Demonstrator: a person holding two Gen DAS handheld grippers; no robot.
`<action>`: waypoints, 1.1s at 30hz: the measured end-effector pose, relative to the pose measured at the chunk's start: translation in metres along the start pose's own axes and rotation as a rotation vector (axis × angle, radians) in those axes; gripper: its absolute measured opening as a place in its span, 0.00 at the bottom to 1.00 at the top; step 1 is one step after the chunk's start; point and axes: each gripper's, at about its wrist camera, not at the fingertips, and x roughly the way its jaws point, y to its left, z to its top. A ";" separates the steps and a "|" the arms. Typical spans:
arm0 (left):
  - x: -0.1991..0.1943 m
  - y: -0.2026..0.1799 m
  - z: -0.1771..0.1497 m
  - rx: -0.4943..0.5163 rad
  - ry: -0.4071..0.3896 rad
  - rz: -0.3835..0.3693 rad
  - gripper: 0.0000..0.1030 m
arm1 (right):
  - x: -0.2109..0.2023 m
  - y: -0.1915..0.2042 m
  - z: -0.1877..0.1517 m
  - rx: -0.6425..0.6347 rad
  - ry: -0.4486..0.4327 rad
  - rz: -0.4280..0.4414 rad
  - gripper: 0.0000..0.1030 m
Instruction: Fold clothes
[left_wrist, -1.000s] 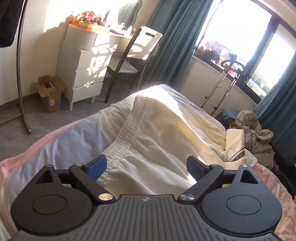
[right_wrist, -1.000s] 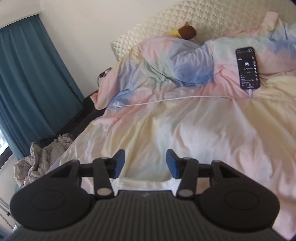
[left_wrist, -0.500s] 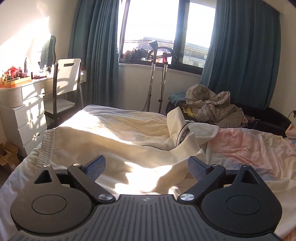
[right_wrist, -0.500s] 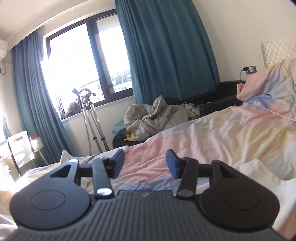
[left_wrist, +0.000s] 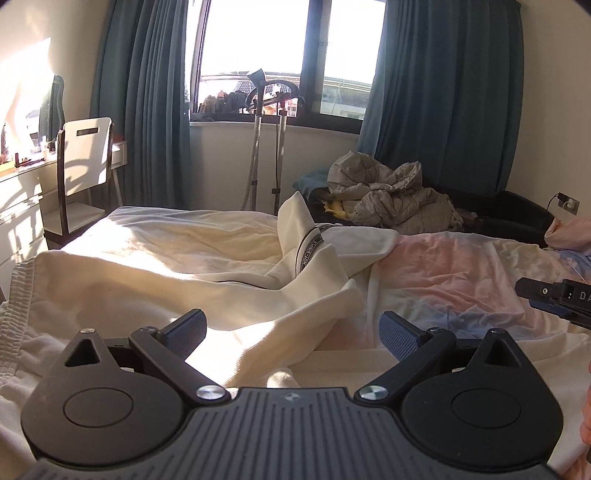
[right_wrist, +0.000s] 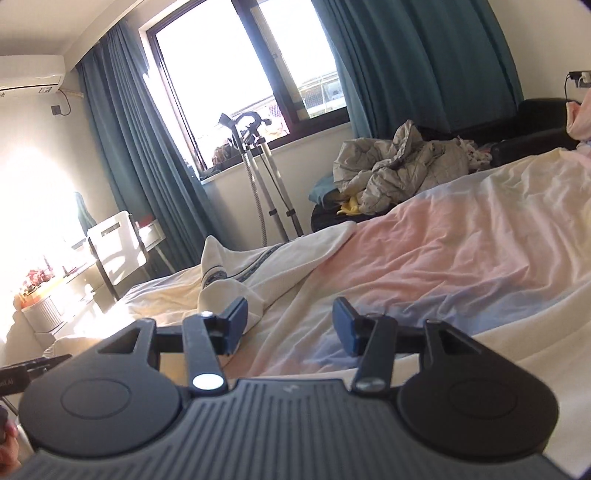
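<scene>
Cream trousers lie rumpled across the bed, the elastic waistband at the far left and a leg end with a printed band bunched up in the middle. My left gripper hovers open just above the cream cloth, nothing between its blue pads. In the right wrist view the same cream garment lies ahead to the left. My right gripper is open over the pastel bed sheet, empty. The right gripper's tip shows at the right edge of the left wrist view.
A pile of grey clothes lies on a dark sofa beyond the bed. Crutches lean under the window. A white chair and desk stand at the left. Teal curtains flank the window.
Both grippers swung round from the bed's ends toward the window side. The left one has come closer to the trouser leg. The right one now looks over the sheet and the trousers.
</scene>
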 end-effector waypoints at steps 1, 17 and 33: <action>0.002 0.003 -0.003 -0.019 0.007 -0.006 0.97 | 0.018 0.001 0.003 0.020 0.023 0.020 0.52; 0.085 0.029 -0.034 -0.064 0.042 -0.059 0.98 | 0.339 -0.071 0.043 0.339 0.133 -0.118 0.55; 0.098 0.041 -0.037 -0.127 0.027 -0.096 0.98 | 0.291 -0.083 0.133 0.260 -0.205 -0.210 0.03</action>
